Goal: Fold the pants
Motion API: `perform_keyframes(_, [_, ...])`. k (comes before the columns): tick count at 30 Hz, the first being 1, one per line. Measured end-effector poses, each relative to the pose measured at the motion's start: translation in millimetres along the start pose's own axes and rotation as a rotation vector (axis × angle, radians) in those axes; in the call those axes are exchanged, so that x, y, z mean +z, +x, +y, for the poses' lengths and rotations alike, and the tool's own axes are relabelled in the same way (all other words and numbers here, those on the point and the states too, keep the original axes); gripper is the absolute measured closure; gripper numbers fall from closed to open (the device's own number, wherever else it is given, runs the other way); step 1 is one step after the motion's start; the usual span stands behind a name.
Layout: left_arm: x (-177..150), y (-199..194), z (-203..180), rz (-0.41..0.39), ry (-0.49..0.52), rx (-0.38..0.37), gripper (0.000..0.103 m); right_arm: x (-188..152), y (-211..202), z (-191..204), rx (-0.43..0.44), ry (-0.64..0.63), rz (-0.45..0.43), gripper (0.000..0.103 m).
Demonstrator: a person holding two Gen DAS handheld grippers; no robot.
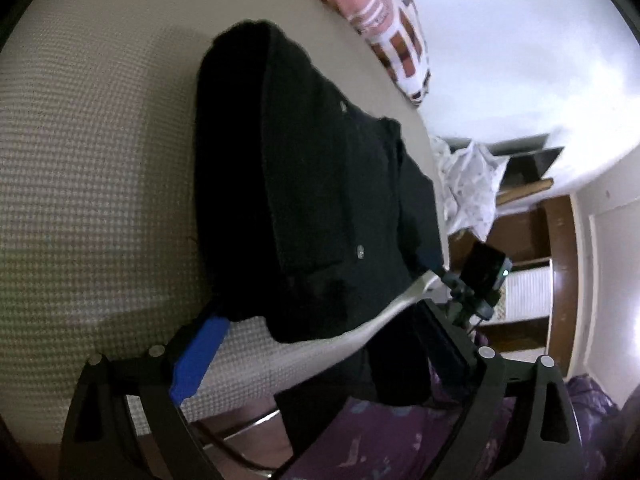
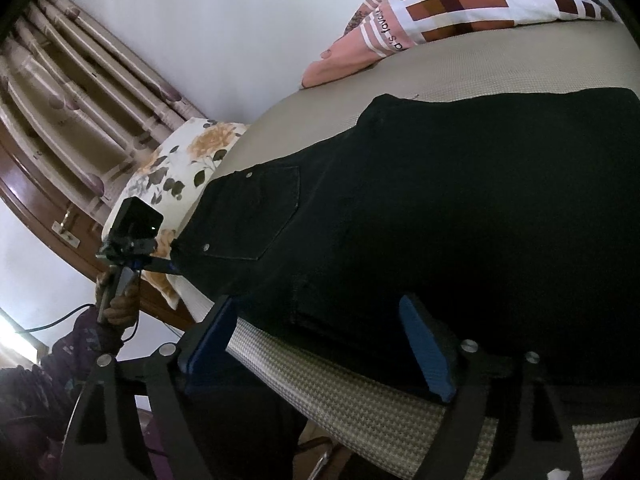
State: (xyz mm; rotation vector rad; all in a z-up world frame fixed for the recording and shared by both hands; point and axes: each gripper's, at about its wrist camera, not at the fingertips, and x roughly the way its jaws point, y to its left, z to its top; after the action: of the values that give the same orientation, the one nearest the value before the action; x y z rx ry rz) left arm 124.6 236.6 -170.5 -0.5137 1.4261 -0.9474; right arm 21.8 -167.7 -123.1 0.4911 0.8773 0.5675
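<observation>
Black pants (image 1: 304,184), plain, with small silver rivets at the pocket corners.
Mattress cover (image 1: 92,168): beige and white in a fine woven check.
Pillow (image 2: 472,0): white ground with blocks of rust, brown, maroon and pale grey.
Pink cloth (image 2: 352,56) with white stripes and dark lettering.
Floral pillow (image 2: 180,164): white, with yellow-orange blooms and grey-green leaves.
Curtain (image 2: 68,76): cream and tan vertical stripes with mauve motifs.
Left gripper (image 1: 316,360): black frame, blue pad.
Right gripper (image 2: 320,348): black frame, blue pads.
Sleeve (image 2: 76,344): dark purple, small pale print.
Wall (image 1: 520,40): white.
</observation>
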Motion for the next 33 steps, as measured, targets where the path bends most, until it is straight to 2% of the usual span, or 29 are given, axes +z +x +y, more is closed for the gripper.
perform_keyframes(3, [3,-2,3,0.02,-0.027,-0.008,0.01,0,0,0,-0.001,-0.002,0.002,0.021])
perform_keyframes(6, [10,2,2,0.004,-0.028,-0.001,0.01,0,0,0,-0.001,-0.002,0.002,0.021])
perform_keyframes(10, [15,8,-2,-0.101,-0.018,0.007,0.01,0,1,2,-0.003,-0.002,0.001,0.02])
perform_keyframes(12, [10,10,-7,-0.171,0.005,0.056,0.011,0,1,2,-0.004,-0.002,0.001,0.019])
perform_keyframes(14, [5,12,-12,-0.216,0.021,0.144,0.028,0,1,2,-0.002,0.0,-0.001,0.02])
perform_keyframes(15, [2,12,-12,-0.233,0.013,0.173,0.033,0,1,2,-0.001,0.001,-0.002,0.02])
perform_keyframes(16, [-1,10,-9,-0.259,-0.012,0.198,0.045,0,1,1,-0.001,0.001,-0.003,0.019])
perform_keyframes(17, [-4,8,-5,-0.275,-0.041,0.204,0.055,0,1,2,-0.001,0.0,-0.003,0.019])
perform_keyframes(18, [-6,4,1,-0.297,-0.086,0.198,0.06,0,2,2,-0.002,0.0,-0.004,0.019])
perform_keyframes(19, [-9,1,7,-0.31,-0.109,0.197,0.069,0,2,2,-0.001,0.0,-0.004,0.019])
perform_keyframes(20, [-10,0,10,-0.322,-0.126,0.199,0.072,0,2,2,-0.001,0.0,-0.004,0.019])
perform_keyframes(24, [-14,4,1,-0.364,-0.114,0.265,0.074,1,2,2,0.002,0.0,-0.004,0.019])
perform_keyframes(25, [-14,4,2,-0.374,-0.122,0.264,0.075,1,2,2,0.003,0.0,-0.005,0.019])
perform_keyframes(28, [-15,3,14,-0.379,-0.184,0.191,0.074,0,2,2,0.002,0.0,-0.004,0.019])
perform_keyframes(33, [-15,4,12,-0.371,-0.176,0.197,0.074,0,2,2,0.005,0.002,-0.007,0.019])
